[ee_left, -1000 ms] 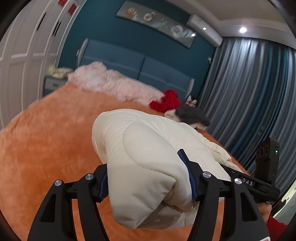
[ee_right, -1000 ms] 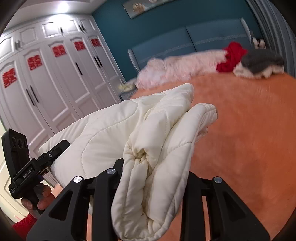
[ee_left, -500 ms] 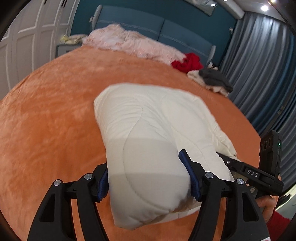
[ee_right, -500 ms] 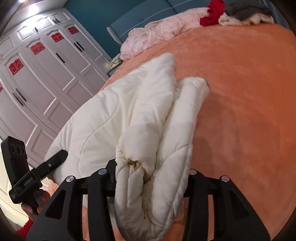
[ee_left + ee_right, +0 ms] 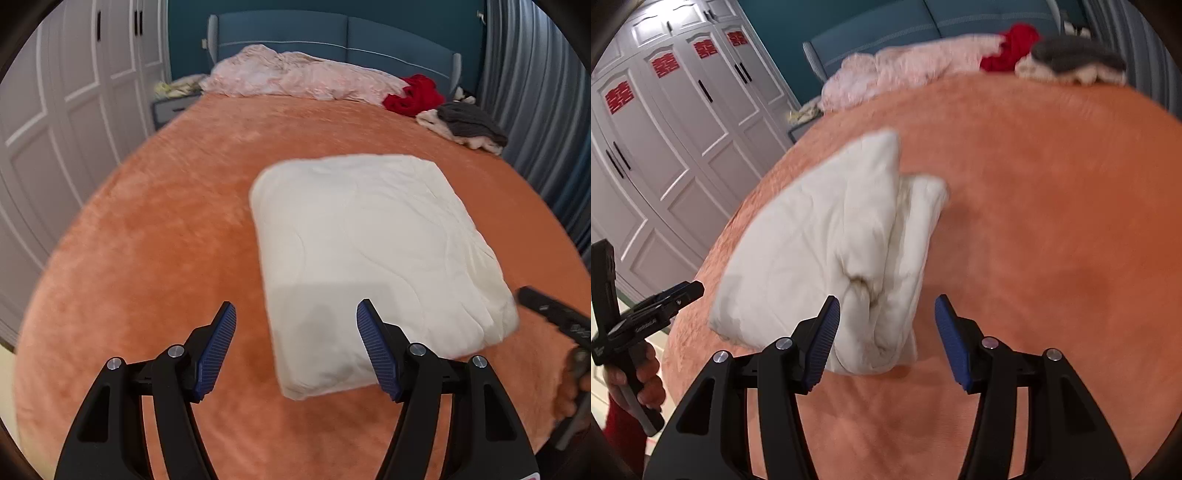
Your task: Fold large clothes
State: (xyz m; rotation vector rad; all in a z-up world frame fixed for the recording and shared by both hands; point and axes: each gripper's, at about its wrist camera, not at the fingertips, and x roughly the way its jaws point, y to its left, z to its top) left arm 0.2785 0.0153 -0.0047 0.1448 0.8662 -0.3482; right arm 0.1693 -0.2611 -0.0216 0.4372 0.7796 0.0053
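A folded cream quilted jacket (image 5: 369,240) lies flat on the orange bedspread (image 5: 166,240). My left gripper (image 5: 295,306) hovers open just short of its near left corner, and its blue pads (image 5: 218,343) touch nothing. In the right wrist view the jacket (image 5: 820,236) shows its layered folded edge. My right gripper (image 5: 886,300) is over the near end of that edge with its jaws opening; the cloth lies below and between the pads without being pressed. A hand (image 5: 639,376) holds the left gripper's handle at the left border.
A pink blanket (image 5: 295,74), a red garment (image 5: 413,94) and a grey and cream pile (image 5: 469,125) lie along the blue headboard (image 5: 332,37). White wardrobe doors (image 5: 665,147) stand to the left of the bed. Grey curtains (image 5: 535,92) hang on the right.
Both grippers held the folded jacket in the air, lowered it onto the bedspread and let go. The jacket now rests flat and both pairs of jaws stand apart from it.
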